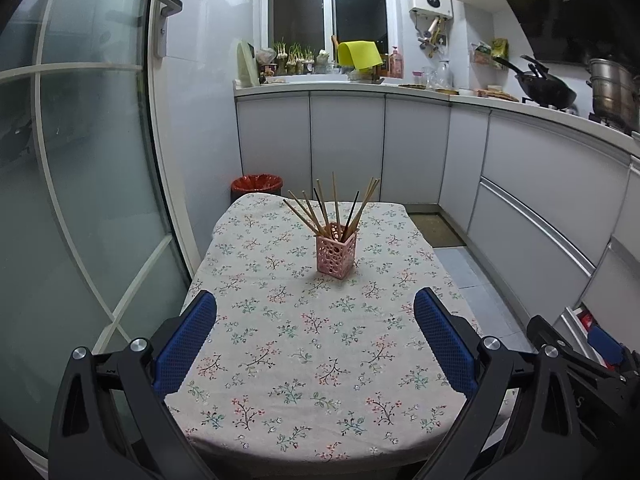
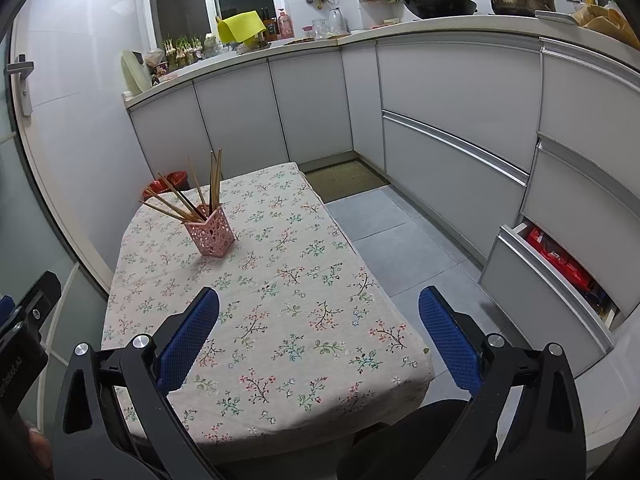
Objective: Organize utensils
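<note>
Several chopsticks (image 1: 332,208) in pink holder (image 1: 336,254)

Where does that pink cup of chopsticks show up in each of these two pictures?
Left wrist view: the pink holder stands at the middle of the picture, toward the table's far end.
Right wrist view: the holder sits left of the middle, toward the table's far left corner.
Shared landmark: the red bin just behind the table.

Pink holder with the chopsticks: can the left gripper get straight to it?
Probably yes. The left gripper is open, and only bare tablecloth lies between it and the pink holder.
</note>
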A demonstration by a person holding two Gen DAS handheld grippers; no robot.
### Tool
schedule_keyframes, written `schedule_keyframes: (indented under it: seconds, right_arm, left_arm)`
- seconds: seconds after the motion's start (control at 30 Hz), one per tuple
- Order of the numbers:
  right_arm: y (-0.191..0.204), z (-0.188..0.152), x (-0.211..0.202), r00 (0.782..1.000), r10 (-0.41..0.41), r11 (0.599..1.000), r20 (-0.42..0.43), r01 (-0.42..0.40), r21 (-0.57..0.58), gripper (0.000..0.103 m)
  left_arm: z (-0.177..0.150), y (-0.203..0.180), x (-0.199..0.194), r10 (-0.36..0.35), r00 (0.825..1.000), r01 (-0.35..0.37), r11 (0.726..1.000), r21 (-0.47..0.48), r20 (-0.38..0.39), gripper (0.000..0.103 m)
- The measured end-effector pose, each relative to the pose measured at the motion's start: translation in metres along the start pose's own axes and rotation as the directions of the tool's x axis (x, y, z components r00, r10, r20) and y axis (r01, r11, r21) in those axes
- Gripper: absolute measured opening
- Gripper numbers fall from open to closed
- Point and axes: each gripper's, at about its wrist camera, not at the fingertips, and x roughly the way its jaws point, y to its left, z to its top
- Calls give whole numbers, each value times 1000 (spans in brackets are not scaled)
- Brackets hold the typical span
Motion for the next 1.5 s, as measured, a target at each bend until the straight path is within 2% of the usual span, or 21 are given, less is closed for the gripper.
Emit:
schedule_keyframes:
  seconds: [1.5]
  right_arm:
    - [3, -1, 0, 1000, 19, 1000, -14, -19, -4, 96]
  left_arm:
    - [1, 1, 5, -5, 1000, 5, 1000, -4, -27, 96]
